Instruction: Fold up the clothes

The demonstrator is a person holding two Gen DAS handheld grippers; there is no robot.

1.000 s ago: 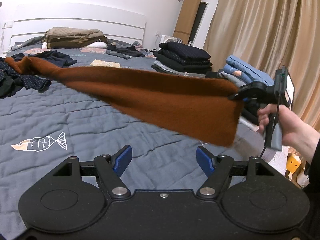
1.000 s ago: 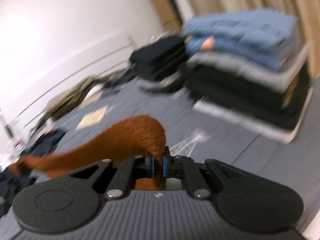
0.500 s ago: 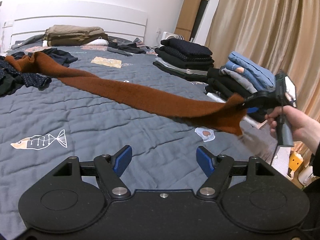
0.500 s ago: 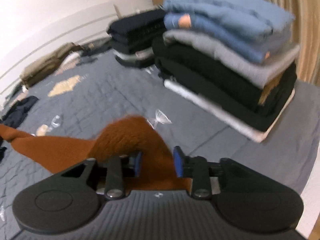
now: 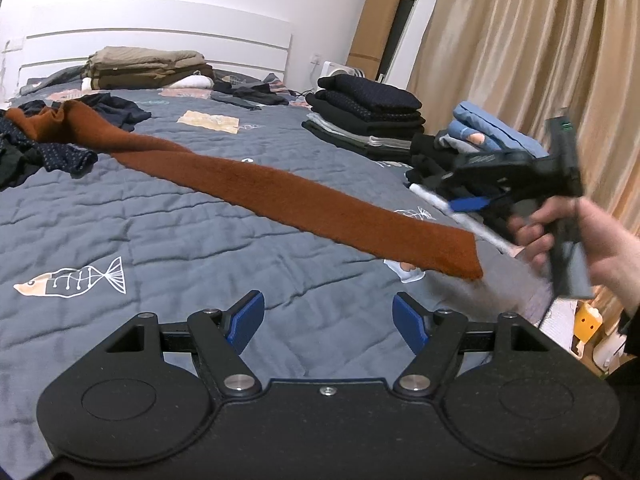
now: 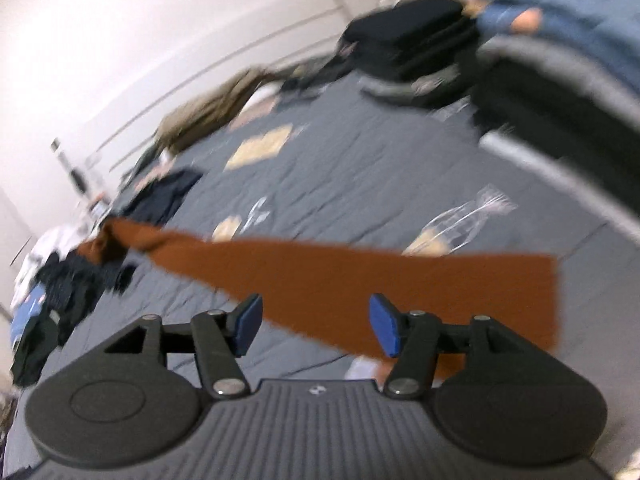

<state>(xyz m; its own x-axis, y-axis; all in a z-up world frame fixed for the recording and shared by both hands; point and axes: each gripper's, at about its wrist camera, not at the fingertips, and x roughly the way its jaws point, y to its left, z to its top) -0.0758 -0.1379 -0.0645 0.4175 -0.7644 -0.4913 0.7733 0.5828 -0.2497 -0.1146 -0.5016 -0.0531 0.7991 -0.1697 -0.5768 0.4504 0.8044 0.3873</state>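
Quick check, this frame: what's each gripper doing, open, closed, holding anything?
Left gripper: open, holding nothing.
Right gripper: open, empty; the brown scarf lies on the bed beyond its fingers.

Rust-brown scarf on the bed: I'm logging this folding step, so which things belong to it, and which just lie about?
In the job:
- rust-brown scarf
- left gripper, open
- right gripper, open

Lying about:
- folded dark stack
- blue-topped stack
- khaki pile
- loose dark clothes

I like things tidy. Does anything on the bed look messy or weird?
Yes. The long brown scarf lies stretched flat across the grey bed cover, unfolded, and its far end runs into a rumpled heap of dark clothes. The other clothes sit in neat folded stacks.
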